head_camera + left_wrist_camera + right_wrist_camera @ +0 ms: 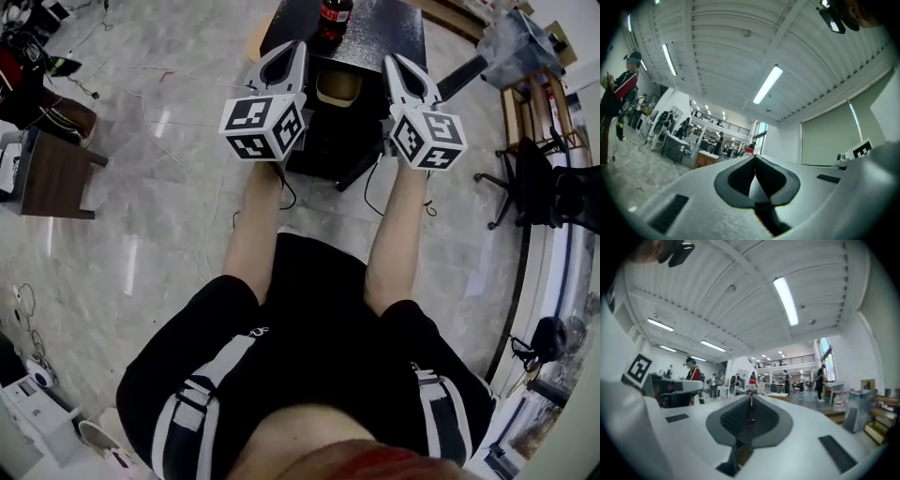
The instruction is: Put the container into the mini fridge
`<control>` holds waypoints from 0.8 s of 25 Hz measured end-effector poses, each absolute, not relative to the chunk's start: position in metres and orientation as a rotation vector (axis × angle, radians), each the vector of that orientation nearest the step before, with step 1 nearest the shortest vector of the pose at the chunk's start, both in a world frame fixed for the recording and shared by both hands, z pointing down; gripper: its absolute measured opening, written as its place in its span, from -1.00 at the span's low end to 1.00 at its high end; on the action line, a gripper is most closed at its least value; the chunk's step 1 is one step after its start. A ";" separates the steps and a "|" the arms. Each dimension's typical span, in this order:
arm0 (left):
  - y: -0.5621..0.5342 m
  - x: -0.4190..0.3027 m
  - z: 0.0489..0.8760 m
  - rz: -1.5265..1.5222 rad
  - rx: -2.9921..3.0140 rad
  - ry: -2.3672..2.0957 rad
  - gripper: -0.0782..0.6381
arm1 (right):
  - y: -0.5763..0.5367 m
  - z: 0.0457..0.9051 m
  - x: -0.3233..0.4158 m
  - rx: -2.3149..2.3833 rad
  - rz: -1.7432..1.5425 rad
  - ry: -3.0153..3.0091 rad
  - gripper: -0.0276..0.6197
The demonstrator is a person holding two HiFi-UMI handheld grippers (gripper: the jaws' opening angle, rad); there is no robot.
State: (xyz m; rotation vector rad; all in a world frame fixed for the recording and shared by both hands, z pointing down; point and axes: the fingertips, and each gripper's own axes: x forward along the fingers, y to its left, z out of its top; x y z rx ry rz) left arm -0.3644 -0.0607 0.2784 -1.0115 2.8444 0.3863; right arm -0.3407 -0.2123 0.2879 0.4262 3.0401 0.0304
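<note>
The black mini fridge (384,33) stands on the marble floor straight ahead, with a cola bottle (333,17) on its top. A tan container (337,87) shows in the dark front below that top, between my two grippers; whether it rests inside I cannot tell. My left gripper (293,45) points at the fridge's left corner, jaws together and empty. My right gripper (394,58) hangs just right of the container, also shut with nothing in it. In the left gripper view the left gripper (754,157) aims up at the ceiling; so does the right gripper (751,397) in its own view.
A brown wooden table (56,173) stands at the left, and a black office chair (525,183) and a wooden shelf (534,112) at the right. Cables (281,192) trail over the floor by the fridge. A dark panel (461,77) juts out at the fridge's right. Several people stand far off.
</note>
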 end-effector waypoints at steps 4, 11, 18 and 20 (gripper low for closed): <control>-0.063 -0.362 0.254 0.286 -0.962 2.813 -0.76 | -0.249 0.269 -0.327 0.170 -0.248 3.007 -0.87; -0.074 -0.355 0.274 0.179 -1.000 2.875 -0.76 | -0.241 0.303 -0.315 0.112 -0.171 3.084 -0.88; -0.081 -0.345 0.287 0.159 -1.061 2.874 -0.76 | -0.222 0.303 -0.320 0.170 -0.127 3.088 -0.88; -0.080 -0.344 0.288 0.163 -1.058 2.876 -0.76 | -0.220 0.302 -0.320 0.182 -0.119 3.085 -0.88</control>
